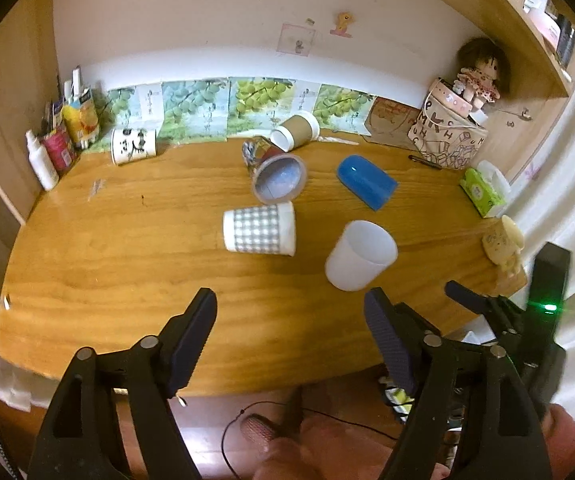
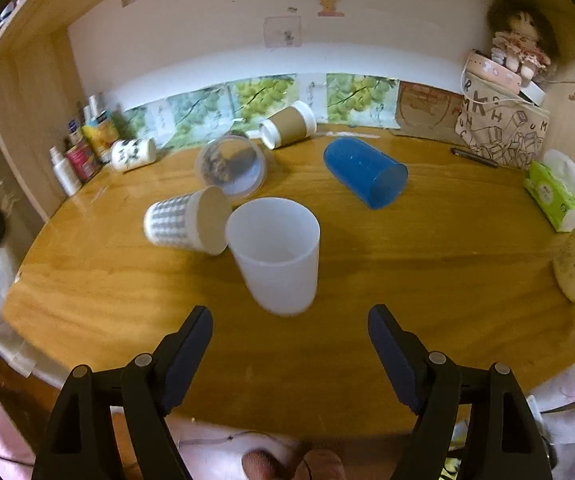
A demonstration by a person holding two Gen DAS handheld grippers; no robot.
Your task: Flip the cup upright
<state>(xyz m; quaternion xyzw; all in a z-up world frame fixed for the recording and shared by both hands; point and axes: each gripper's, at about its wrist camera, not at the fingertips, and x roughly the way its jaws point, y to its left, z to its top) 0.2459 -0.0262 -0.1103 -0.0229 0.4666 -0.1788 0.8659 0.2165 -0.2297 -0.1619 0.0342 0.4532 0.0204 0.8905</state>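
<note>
A translucent white cup (image 2: pixel 275 252) stands upright on the wooden desk (image 2: pixel 407 280), also in the left wrist view (image 1: pixel 361 254). Several cups lie on their sides: a grey checked paper cup (image 2: pixel 185 222) (image 1: pixel 259 229), a blue plastic cup (image 2: pixel 363 172) (image 1: pixel 365 182), a clear patterned cup (image 2: pixel 231 166) (image 1: pixel 275 174) and a brown sleeved paper cup (image 2: pixel 287 124) (image 1: pixel 295 132). My right gripper (image 2: pixel 289 320) is open and empty, just in front of the white cup. My left gripper (image 1: pixel 289 304) is open and empty near the desk's front edge, left of the right gripper.
A white printed mug (image 1: pixel 133 145) lies at the back left beside bottles and cans (image 1: pixel 63 136). A printed bag with a doll (image 1: pixel 453 132), a green tissue pack (image 1: pixel 483 190) and a pale figurine (image 1: pixel 505 244) stand along the right. A pen (image 1: pixel 425 160) lies near the bag.
</note>
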